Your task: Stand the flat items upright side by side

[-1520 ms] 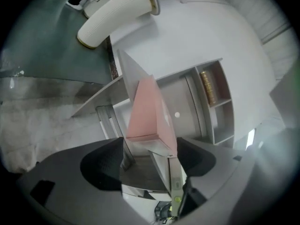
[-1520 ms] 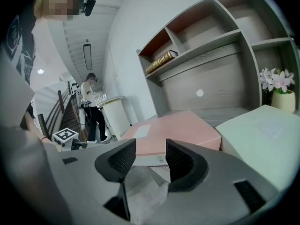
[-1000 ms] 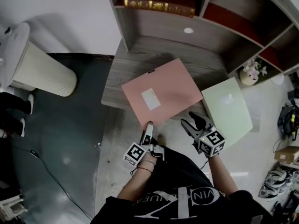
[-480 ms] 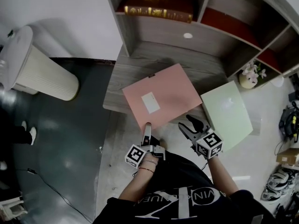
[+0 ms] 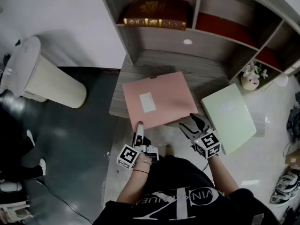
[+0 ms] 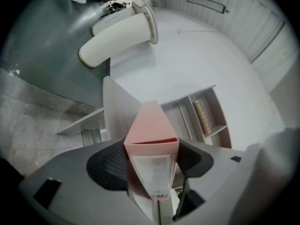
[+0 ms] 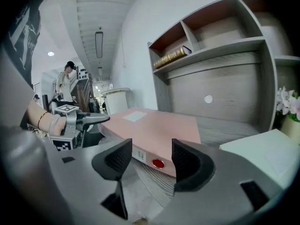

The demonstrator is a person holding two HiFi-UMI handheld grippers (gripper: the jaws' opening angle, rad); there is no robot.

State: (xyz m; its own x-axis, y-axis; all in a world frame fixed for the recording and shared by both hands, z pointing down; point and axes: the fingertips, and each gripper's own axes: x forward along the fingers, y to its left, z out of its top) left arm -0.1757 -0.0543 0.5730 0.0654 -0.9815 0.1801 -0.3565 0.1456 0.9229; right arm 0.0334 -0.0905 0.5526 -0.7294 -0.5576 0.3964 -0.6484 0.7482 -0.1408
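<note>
Pink file (image 5: 157,100) lies flat on the counter (image 5: 154,62), near corner past the front edge. The green file (image 5: 229,116) is also flat, to its right and apart from it, part-way off the counter's right end. So nothing is upright yet; by my read we're at the first pick-up, w/ both stand-ups and the side-by-side line-up still to do.

Left gripper (image 5: 138,128) is on the pink file's near-left corner. In its own view the file's end (image 6: 152,139) fills the gap, pads on both faces; the jaws have just been closing onto it, so I call it pinched. Right gripper (image 5: 192,123) is spread, jaws just been opening. The pink file's spine edge (image 7: 154,130) shows ahead thru the gap, not touched.

Around: shelf unit (image 5: 197,3) at the back w/ a book (image 5: 154,14) lying flat, flower pot (image 5: 251,74) by the far right, ribbed white bin (image 5: 51,81) on the floor at left. The back strip of the counter looks bare. Main snag, I'd guess: the green file sits close by the pink one's swing, and the pot crowds the right end.
</note>
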